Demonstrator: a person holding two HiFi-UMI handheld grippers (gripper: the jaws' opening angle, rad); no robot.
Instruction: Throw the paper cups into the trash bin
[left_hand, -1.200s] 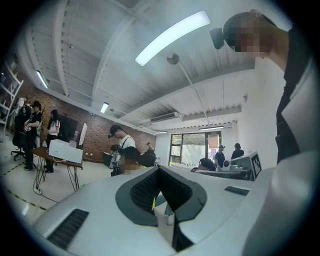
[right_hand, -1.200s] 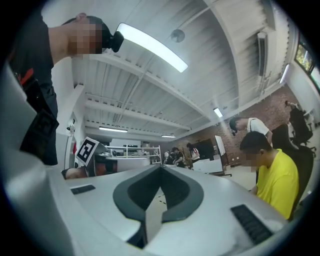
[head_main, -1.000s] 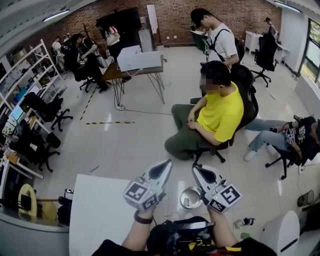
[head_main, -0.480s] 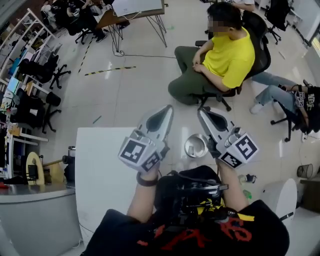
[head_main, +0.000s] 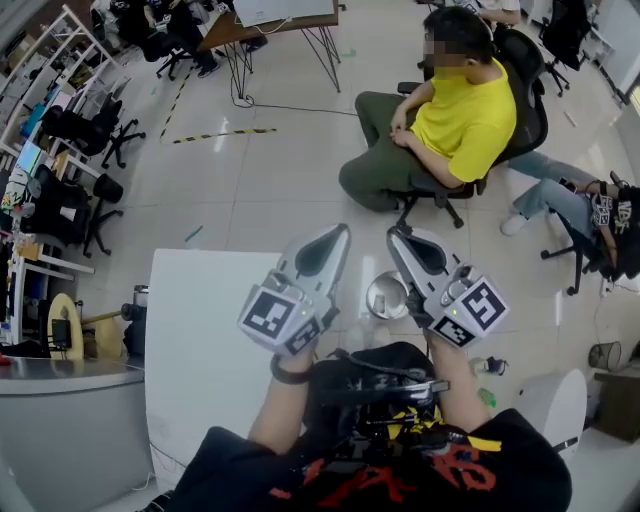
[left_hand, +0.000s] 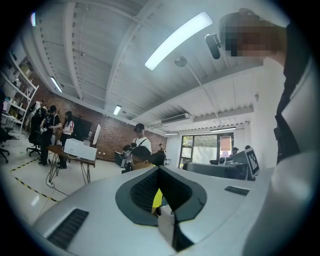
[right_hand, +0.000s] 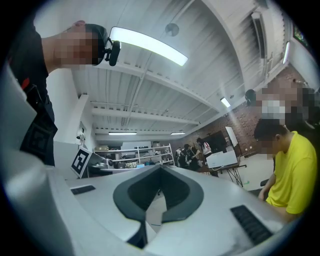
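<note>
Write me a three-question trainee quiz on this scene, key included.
1. True or false: the left gripper holds a paper cup.
2. In the head view, the round metal bin shows: A) between the left gripper and the right gripper; B) on a shelf; C) on a desk.
3. Fill in: the seated person wears a ____ shirt.
Key: 1 false; 2 A; 3 yellow.

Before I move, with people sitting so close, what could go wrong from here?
1. Both the left gripper and right gripper are shut and empty; no paper cup is in view, so reaching now grabs nothing.
2. The person in the yellow shirt sits just beyond the metal trash bin; a thrown cup might overshoot toward them.
</note>
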